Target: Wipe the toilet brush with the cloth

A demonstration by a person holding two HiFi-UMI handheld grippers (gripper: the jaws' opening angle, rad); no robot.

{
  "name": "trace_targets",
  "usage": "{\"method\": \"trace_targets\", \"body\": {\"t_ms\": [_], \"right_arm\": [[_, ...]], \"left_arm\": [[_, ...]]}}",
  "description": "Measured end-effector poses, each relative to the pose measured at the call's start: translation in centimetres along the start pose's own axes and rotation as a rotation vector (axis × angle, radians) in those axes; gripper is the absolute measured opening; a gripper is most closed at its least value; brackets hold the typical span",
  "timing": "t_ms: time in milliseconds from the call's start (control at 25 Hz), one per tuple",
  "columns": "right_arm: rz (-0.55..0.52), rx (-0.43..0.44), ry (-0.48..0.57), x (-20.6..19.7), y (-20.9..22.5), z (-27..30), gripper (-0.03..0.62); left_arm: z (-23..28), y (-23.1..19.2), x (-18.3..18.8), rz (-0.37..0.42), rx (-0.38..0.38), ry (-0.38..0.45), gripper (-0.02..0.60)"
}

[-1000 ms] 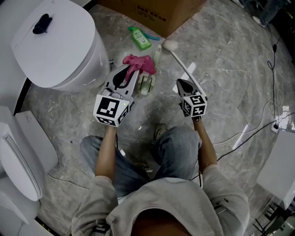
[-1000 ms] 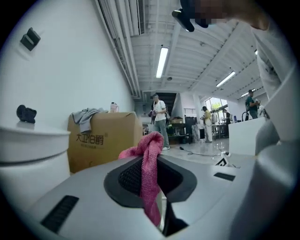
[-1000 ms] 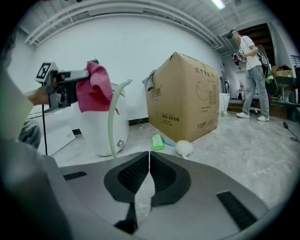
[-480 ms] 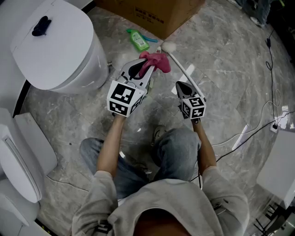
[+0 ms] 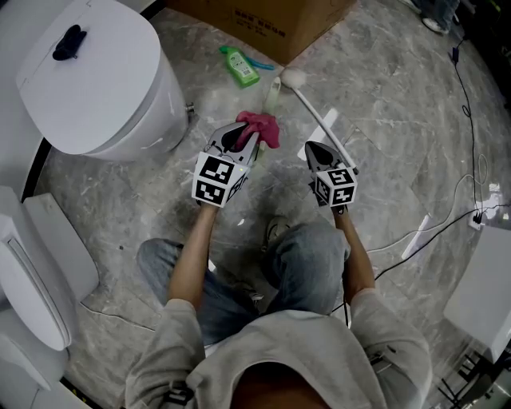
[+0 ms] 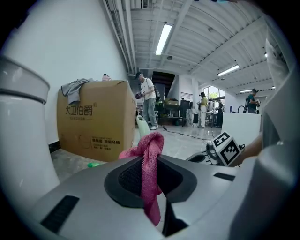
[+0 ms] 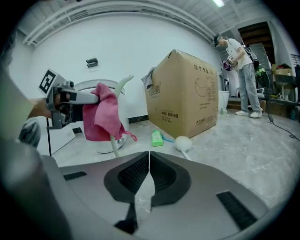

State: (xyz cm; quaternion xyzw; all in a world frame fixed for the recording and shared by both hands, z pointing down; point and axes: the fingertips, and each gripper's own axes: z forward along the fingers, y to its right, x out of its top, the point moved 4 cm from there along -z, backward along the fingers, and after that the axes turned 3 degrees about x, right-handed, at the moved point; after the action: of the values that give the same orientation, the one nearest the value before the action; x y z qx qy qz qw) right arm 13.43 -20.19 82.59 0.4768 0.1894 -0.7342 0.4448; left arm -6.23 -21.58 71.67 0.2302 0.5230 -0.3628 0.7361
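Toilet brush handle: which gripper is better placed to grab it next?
Probably the right gripper: it is empty, jaws together, right beside the toilet brush handle. The left gripper is shut on the cloth.

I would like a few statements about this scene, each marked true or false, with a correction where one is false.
1. The left gripper is shut on the pink cloth. True.
2. The right gripper has its jaws wide apart. False: they are together, with nothing seen between them.
3. The green bottle stands upright. False: it lies on its side on the floor.
4. The head of the toilet brush lies near the cardboard box. True.
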Motion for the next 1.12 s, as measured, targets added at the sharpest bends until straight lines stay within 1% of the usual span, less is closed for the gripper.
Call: {"method": "trace_targets", "body": {"t_ms": [240,600,880,1000,1120], "right_arm": [[0.003,-0.003,-0.008,-0.6,0.4,-0.1,0.032],[0.008,-0.01,-0.019,-1.1,0.9,-0.1,0.032],[0.004,-0.014,-0.023,-1.2,1.2,-0.5,0.032],[0.001,-0.017,-0.025,-1.2,1.4,-0.8,0.032],[-0.001,-0.019,-0.027,-1.3,1.6,-0.9,0.032]], "left_arm": [[1.0,-0.1,-4.0,-0.039,0.004,-0.074,0.058],[2.9,0.5,-10.1,-0.065,-0.007,-0.213,0.058],[3.5,0.5,-14.6,-0.115,-0.002,-0.306,0.057],[3.2,0.1,-15.7,-0.169,0.017,-0.32,0.057],[2.3,0.2,-15.6,-0.173,0.027,-0.305,0.057]]}}
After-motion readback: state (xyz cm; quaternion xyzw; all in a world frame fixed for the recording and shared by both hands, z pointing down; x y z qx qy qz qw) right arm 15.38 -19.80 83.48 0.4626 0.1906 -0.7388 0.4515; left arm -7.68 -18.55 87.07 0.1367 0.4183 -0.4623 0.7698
